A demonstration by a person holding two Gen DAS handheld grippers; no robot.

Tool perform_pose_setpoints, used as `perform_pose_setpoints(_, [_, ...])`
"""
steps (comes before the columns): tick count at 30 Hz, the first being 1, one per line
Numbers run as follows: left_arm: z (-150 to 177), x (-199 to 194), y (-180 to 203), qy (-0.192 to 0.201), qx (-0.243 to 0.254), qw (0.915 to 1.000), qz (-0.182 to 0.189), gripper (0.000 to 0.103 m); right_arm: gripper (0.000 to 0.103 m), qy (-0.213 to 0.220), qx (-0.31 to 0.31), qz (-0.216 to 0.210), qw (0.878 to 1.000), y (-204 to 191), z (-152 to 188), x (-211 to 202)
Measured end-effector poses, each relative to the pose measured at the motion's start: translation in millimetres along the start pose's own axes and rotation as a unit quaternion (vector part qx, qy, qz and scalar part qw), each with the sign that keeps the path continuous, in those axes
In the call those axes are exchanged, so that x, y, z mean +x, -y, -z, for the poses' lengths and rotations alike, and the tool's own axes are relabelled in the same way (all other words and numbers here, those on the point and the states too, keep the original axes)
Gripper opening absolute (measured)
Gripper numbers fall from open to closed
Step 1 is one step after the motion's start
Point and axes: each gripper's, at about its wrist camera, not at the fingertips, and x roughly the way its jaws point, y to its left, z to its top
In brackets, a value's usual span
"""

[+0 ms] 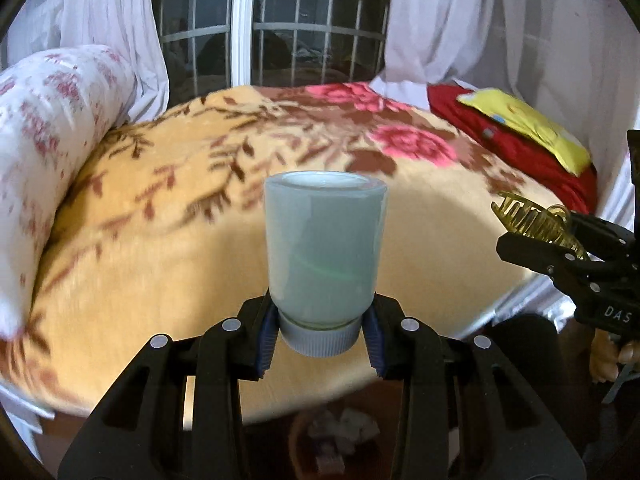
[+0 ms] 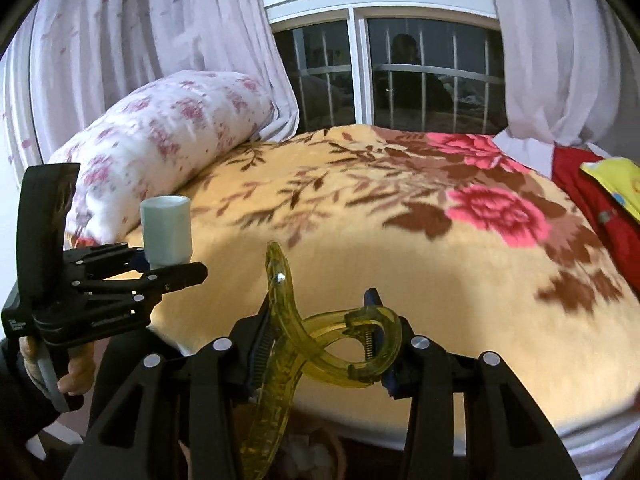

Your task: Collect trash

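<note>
My left gripper is shut on a pale blue-grey plastic bottle, held upside down by its neck just above the ribbed grey cap. The same bottle shows in the right wrist view, in the left gripper at the left. My right gripper is shut on a translucent yellow hair claw clip with a metal spring. From the left wrist view, that clip sits in the right gripper at the right edge. Both grippers hang over the near edge of the bed.
A bed with a floral yellow blanket fills the middle. A white floral pillow lies at its left, red and yellow cloths at its right. Curtains and a barred window stand behind. A basket with crumpled scraps sits on the floor below.
</note>
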Motion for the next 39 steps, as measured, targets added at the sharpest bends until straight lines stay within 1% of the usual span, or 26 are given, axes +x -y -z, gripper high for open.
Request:
perform_pose_setpoints(2, [21.5,-8.7,6.1,-0.009,-0.003,1.0,0.0,0.036,0.044,-0.005,0.006,0.003,1.0,-6.7,17.7,-8.7])
perform_pose_setpoints(4, [37.9,-15.0,9.6,-0.017,-0.009,0.9998,0.002,0.036,0.044,-0.016,0.018,-0.003,1.0,-11.6,34.4,-15.0])
perform_pose_setpoints(7, [69.3,-17.3,16.0,-0.041,-0.011,0.9991,-0.001,0.036,0.044,-0.043,0.044,-0.015,0.998,-17.2,62.0,-16.0])
perform_pose_setpoints(10, [92.1,-11.2,18.4,-0.063,-0.007,0.998,-0.008,0.036,0.044,-0.078,0.055,-0.01,0.995,-23.1,89.5,-6.9])
perform_pose_setpoints(12, [107.9,-7.2,20.3,-0.078,-0.01,0.9968,-0.011,0.036,0.044,-0.099,0.066,-0.013,0.993,-26.1,104.6,1.1])
perform_pose_setpoints(15, [126.5,-1.0,19.8,-0.098,-0.017,0.995,-0.003,0.036,0.044,-0.125,0.094,-0.017,0.988,-25.7,126.3,11.6])
perform_pose_setpoints(17, [133.8,2.0,20.7,-0.108,-0.014,0.994,-0.003,0.036,0.044,-0.134,0.11,-0.02,0.985,-22.3,132.2,14.6])
perform_pose_setpoints(19, [135.1,2.9,22.6,-0.11,-0.009,0.9939,-0.003,0.036,0.044,-0.136,0.116,-0.021,0.984,-20.8,133.9,15.2])
perform_pose_setpoints(26, [137.5,3.7,24.5,-0.11,-0.005,0.9939,-0.005,0.036,0.045,-0.139,0.099,-0.021,0.985,-27.0,131.6,17.4])
perform_pose_setpoints(27, [137.8,4.7,24.2,-0.112,-0.005,0.9937,-0.007,0.037,0.045,-0.144,0.096,-0.023,0.985,-27.6,131.6,19.4])
perform_pose_setpoints(28, [137.7,6.0,23.9,-0.115,-0.004,0.9934,-0.008,0.041,0.052,-0.146,0.095,-0.021,0.984,-27.6,131.8,21.2])
perform_pose_setpoints(29, [138.1,7.5,23.7,-0.118,-0.006,0.993,-0.009,0.056,0.062,-0.149,0.095,-0.018,0.984,-27.7,132.1,23.0])
perform_pose_setpoints(30, [138.0,7.5,23.3,-0.117,-0.007,0.9931,-0.01,0.07,0.063,-0.148,0.096,-0.015,0.984,-27.3,132.2,23.4])
perform_pose_setpoints(32, [137.2,6.3,22.8,-0.112,-0.008,0.9936,-0.013,0.071,0.063,-0.146,0.102,-0.013,0.984,-25.2,133.1,22.8])
perform_pose_setpoints(39, [137.9,8.3,25.8,-0.117,-0.004,0.993,-0.015,0.071,0.063,-0.138,0.122,-0.009,0.983,-17.3,135.0,18.0])
